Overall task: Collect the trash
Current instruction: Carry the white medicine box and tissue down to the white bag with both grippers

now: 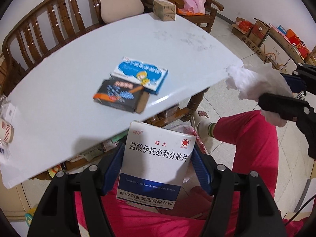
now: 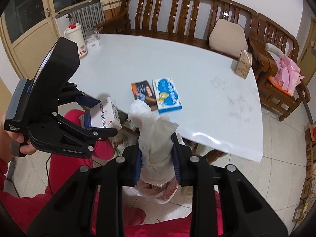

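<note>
Left gripper [image 1: 156, 164] is clamped on a white medicine box [image 1: 156, 162], right gripper [image 2: 157, 156] on a wad of tissue [image 2: 156, 136], both off the table [image 2: 197, 69] edge. I'd keep both squeezed until they're right over the plastic bag [image 2: 158, 191] below, then drop.

A wooden settee [image 2: 177, 9] stands behind the bench [image 2: 197, 75], a beige cushion [image 2: 228, 37] on it (pink bags [image 2: 288, 73] fill the neighbouring armchair [image 2: 276, 59]).
</note>
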